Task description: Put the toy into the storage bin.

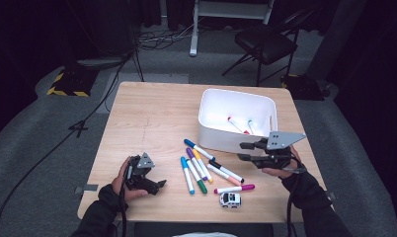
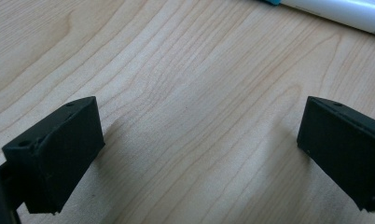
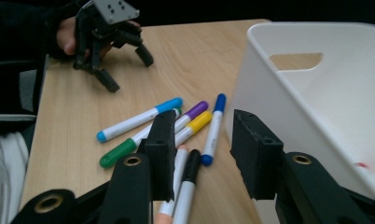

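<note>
While the right gripper (image 1: 243, 151) hovers with fingers spread and empty beside the white bin (image 1: 236, 118), it should straddle one marker (image 1: 226, 171) squarely; left gripper (image 1: 159, 186) rests, spread.

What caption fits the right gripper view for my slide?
Right gripper, jaws open and empty, beside the white bin above loose markers on the table.
</note>
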{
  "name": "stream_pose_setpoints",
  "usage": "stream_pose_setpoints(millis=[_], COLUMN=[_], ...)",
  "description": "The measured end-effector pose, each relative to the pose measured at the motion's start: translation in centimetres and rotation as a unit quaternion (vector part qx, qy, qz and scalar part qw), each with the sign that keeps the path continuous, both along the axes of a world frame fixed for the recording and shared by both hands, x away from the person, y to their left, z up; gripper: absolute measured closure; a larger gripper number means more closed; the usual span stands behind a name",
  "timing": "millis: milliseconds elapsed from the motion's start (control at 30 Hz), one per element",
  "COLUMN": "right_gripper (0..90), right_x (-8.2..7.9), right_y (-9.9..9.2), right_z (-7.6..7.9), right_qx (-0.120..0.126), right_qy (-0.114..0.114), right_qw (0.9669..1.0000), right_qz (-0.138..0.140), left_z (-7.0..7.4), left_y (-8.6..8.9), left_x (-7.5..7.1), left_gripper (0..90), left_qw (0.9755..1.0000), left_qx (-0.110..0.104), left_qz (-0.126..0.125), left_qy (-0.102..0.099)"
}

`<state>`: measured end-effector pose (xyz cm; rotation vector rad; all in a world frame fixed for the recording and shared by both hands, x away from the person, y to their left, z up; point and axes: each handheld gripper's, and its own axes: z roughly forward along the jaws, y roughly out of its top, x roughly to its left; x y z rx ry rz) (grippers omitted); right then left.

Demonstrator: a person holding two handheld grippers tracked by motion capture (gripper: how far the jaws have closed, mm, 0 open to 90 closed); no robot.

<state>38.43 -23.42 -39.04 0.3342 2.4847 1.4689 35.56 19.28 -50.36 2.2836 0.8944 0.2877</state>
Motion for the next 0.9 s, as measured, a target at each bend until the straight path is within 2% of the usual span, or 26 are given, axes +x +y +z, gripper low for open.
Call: stream_pose_setpoints(millis=[167,233,267,400,467,533,567,633,733,900], right_gripper=[60.7,60.9,61.0,61.8,62.3,63.1,63.7,63.9,64.7,65.9], right_x=[0.4,0.8,1.0,1.8,2.2,2.6,2.8,3.2,3.5,4.1], right_y=[2.1,2.9,3.3,4.7,5.2,5.5,5.5,5.6,5.5,5.5], right_z=[-3.3,-4.6,-5.2,-7.1,-7.7,-8.3,-8.5,-8.8,-9.2,-9.6], right_qx=[-0.04,-0.055,-0.062,-0.094,-0.104,-0.106,-0.108,-0.108,-0.104,-0.108], right_qy=[0.021,0.036,0.044,0.058,0.056,0.064,0.063,0.071,0.078,0.079], right_qw=[0.9989,0.9978,0.997,0.9938,0.9929,0.9923,0.9921,0.9916,0.9915,0.9908], right_qz=[0.009,0.009,0.01,0.013,0.013,0.006,0.006,0.004,-0.006,-0.017], left_z=[0.0,0.1,0.1,0.1,0.1,0.1,0.0,0.1,0.1,0.1], left_y=[0.0,0.1,0.1,0.1,0.1,0.1,0.0,0.1,0.1,0.1], left_x=[0.0,0.1,0.0,0.0,0.0,0.0,0.0,0.0,0.0,0.0], left_gripper=[0.6,0.6,0.6,0.6,0.6,0.6,0.6,0.6,0.6,0.6], left_qw=[1.0,0.9999,1.0,0.9999,0.9999,0.9999,1.0,0.9999,1.0,0.9999], left_qx=[-0.001,0.007,0.004,0.008,0.006,0.008,0.001,0.008,0.004,0.007], left_qz=[0.0,0.0,-0.001,0.0,0.0,-0.001,0.001,0.0,-0.001,0.0], left_qy=[0.0,-0.01,-0.005,-0.008,-0.008,-0.009,-0.001,-0.009,-0.006,-0.009])
